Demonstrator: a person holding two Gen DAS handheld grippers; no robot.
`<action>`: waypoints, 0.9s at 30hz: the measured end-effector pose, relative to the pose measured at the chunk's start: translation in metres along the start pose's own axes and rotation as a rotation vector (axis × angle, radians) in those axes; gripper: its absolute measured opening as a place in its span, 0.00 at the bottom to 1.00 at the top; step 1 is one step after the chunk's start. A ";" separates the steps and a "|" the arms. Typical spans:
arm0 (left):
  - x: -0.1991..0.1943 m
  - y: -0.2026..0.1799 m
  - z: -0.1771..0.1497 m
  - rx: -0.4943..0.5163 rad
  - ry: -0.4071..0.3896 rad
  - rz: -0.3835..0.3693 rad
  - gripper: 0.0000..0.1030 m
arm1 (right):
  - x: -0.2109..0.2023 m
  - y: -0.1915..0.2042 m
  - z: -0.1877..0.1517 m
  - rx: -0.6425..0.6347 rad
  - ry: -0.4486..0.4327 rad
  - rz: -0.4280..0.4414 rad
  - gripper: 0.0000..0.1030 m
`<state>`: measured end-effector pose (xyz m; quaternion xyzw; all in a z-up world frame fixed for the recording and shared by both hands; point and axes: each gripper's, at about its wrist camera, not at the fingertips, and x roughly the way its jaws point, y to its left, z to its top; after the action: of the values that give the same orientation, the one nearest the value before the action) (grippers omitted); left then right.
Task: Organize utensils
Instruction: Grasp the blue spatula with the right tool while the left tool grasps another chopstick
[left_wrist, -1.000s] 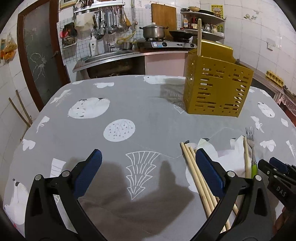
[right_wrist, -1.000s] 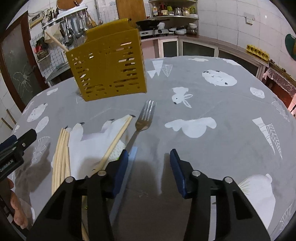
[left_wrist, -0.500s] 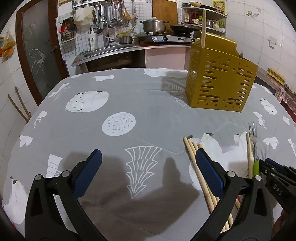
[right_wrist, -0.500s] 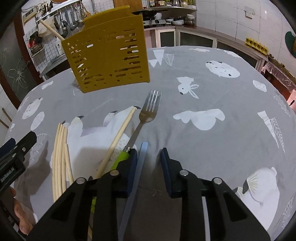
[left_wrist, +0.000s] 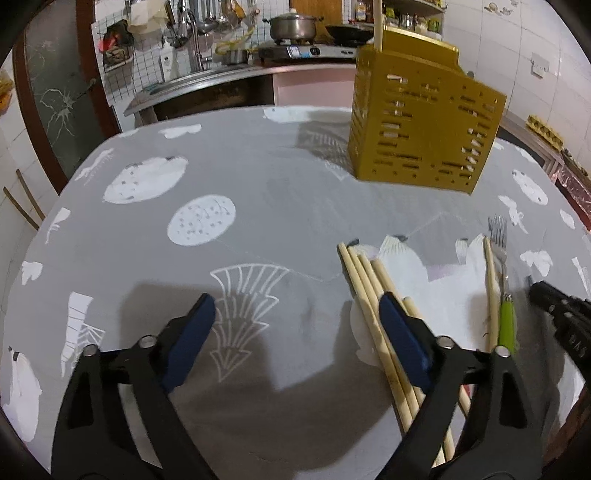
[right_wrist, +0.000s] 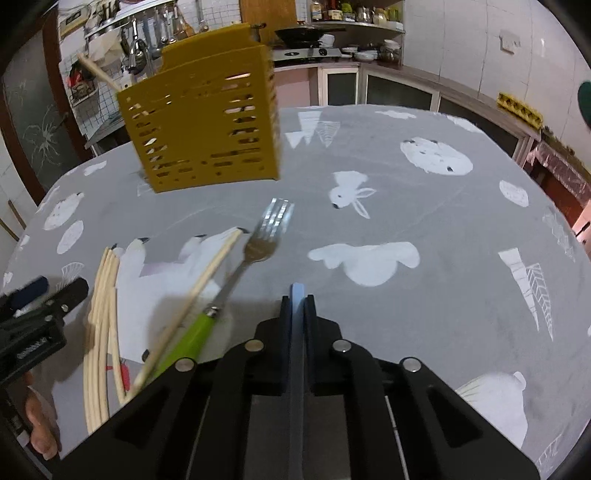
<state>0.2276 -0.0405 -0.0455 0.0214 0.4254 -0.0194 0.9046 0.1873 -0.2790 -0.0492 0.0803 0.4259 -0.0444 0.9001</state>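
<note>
My right gripper (right_wrist: 297, 301) is shut on a thin pale blue utensil (right_wrist: 296, 290) whose tip pokes out between the pads. Left of it on the table lie a green-handled fork (right_wrist: 258, 243), a single chopstick (right_wrist: 207, 280) and a chopstick bundle (right_wrist: 105, 295). The yellow slotted holder (left_wrist: 421, 125) stands further back with one chopstick (left_wrist: 377, 22) upright in it. My left gripper (left_wrist: 295, 310) hangs low over the grey cloth, its jaws closing with only bare cloth between them. Its right finger (left_wrist: 399, 332) overlaps the chopstick bundle (left_wrist: 365, 280).
The patterned grey tablecloth (left_wrist: 258, 177) covers a rounded table. Behind it runs a kitchen counter with a sink (left_wrist: 177, 81), a pot (left_wrist: 291, 27) and a stove. A hand (right_wrist: 40, 424) shows at the lower left of the right wrist view.
The right jaws have come together onto the pale blue utensil. The left gripper has sunk closer to the table and its jaws have narrowed slightly.
</note>
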 end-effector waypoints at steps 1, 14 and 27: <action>0.003 0.000 -0.001 -0.002 0.013 0.000 0.75 | 0.001 -0.004 -0.001 0.012 0.001 0.007 0.07; 0.011 -0.011 0.001 0.008 0.026 -0.009 0.67 | 0.004 -0.010 -0.007 0.038 -0.023 0.031 0.07; 0.022 -0.027 0.019 0.010 0.111 -0.079 0.15 | 0.011 -0.011 0.009 0.063 0.028 0.024 0.07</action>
<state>0.2550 -0.0693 -0.0509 0.0100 0.4751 -0.0561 0.8781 0.1993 -0.2915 -0.0529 0.1144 0.4357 -0.0458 0.8916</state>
